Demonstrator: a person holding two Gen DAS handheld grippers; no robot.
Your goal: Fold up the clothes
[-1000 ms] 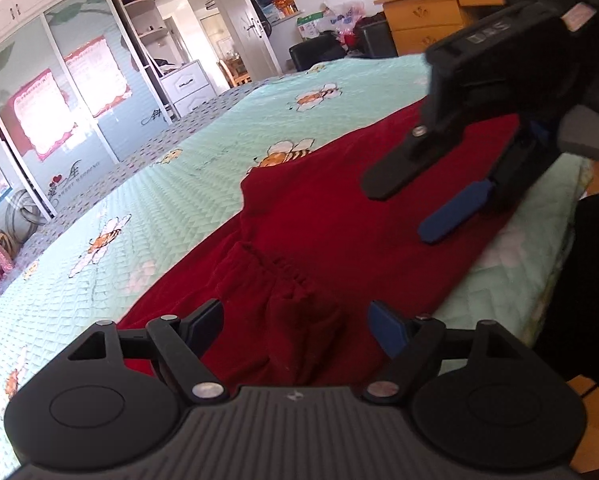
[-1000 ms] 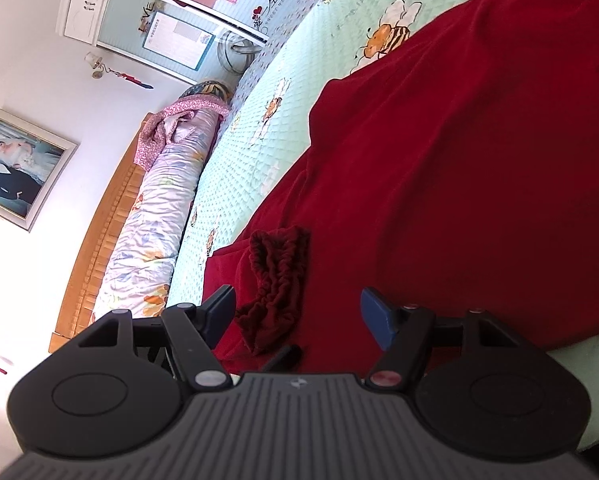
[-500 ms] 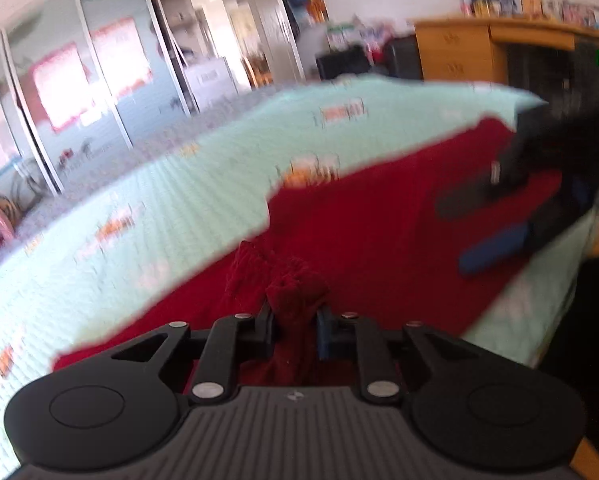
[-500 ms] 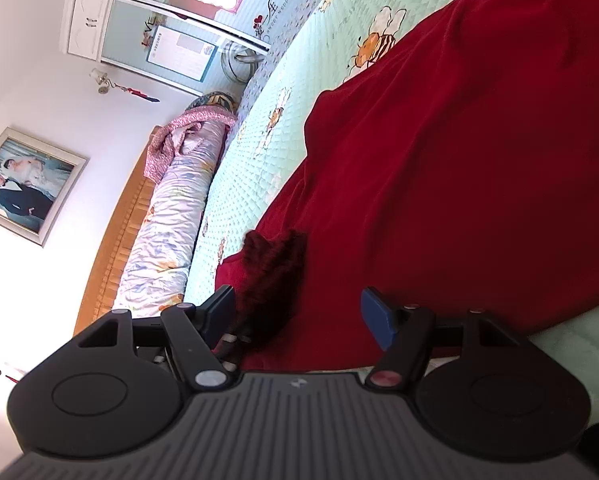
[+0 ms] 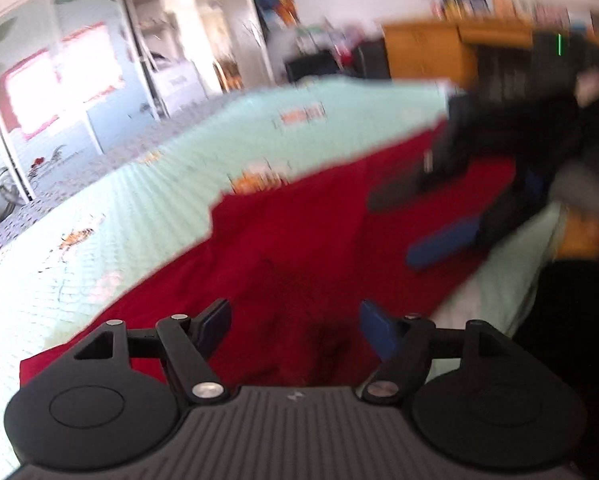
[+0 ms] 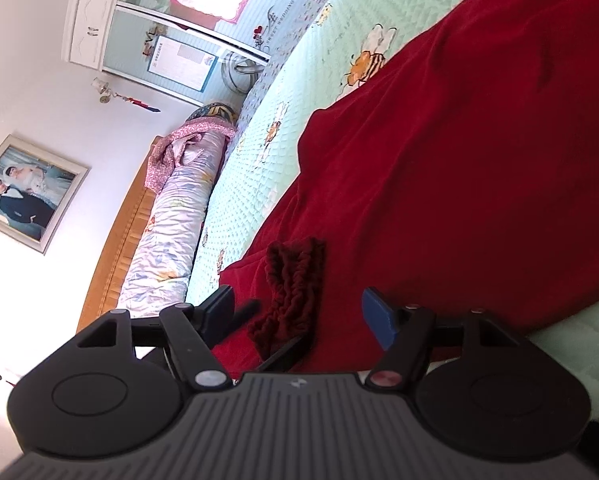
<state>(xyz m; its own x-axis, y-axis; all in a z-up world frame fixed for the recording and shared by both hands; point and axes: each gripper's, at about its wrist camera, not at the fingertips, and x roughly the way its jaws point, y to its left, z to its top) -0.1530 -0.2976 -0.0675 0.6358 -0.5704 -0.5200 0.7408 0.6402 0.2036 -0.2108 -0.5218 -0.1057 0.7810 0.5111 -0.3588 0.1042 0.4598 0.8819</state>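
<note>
I have a red garment (image 6: 459,168) spread across the green quilted bedspread (image 5: 111,216), running along the near edge of the bed. Its ribbed cuff (image 6: 295,280), a darker knit, lies bunched on top of the cloth close to my left gripper (image 5: 295,322). In the left wrist view, which is blurred, the cuff is only a dark patch between the two blue pads.

My left gripper has its jaws wide apart with nothing between them, poised low over the cuff end of the garment. My right gripper (image 6: 297,310) is likewise spread wide and empty; in the left view I see it (image 5: 427,220) hanging tilted over the far half of the cloth, fingers pointing down and inward.

I judge this to be the sleeve stage of the fold, though the scene fits two readings: the cuff just set down on the body, or the cuff about to be picked up. I cannot settle which. Either way, any grasp here wants a pinch on the thick ribbing rather than the smooth body cloth, which would slide and drag the layer beneath.

Both tools are held level with the bed edge, angled across the garment from opposite ends.
</note>
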